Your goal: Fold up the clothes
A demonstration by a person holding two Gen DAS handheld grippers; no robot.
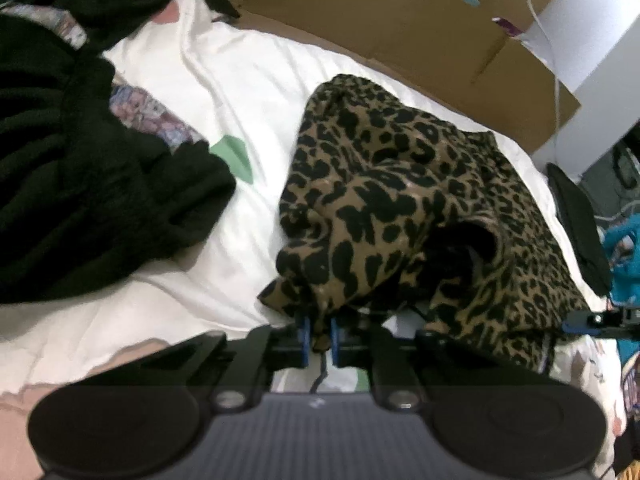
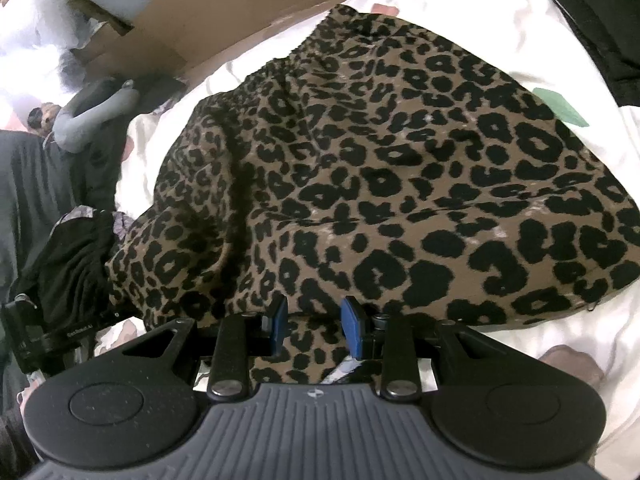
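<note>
The left gripper (image 1: 319,338) has its blue-padded jaws drawn nearly together, pinching a bunched edge of the brown, black-spotted leopard-print fabric garment (image 1: 404,200). From that pinch the cloth rises ahead of the jaws in a rumpled heap, with a dark hollow fold just to the right of them. A thin dark cord hangs down between the pads, toward the camera.

The right gripper (image 2: 314,330) has its jaws set wider, with a clear gap between the blue pads. A strip of the same leopard-print garment (image 2: 400,168) lies in that gap and runs back under the gripper body; whether the pads actually press the cloth cannot be told. Ahead of these jaws the garment spreads broad and fairly smooth, with one deep crease running away to the left of centre.

The garment lies on a white bed cover with a green patch printed on it (image 1: 208,92), which extends left of and beyond the left jaws. To the far left of the left jaws sits a pile of black clothing (image 1: 80,184), apart from the leopard cloth, with a strip of multicoloured printed fabric (image 1: 152,116) showing along its edge. Beyond the garment, brown cardboard boxes (image 1: 400,12) stand along the far side of the bed. In the right wrist view, a grey curved cushion-like object (image 2: 92,114) lies far to the left of the jaws.
</note>
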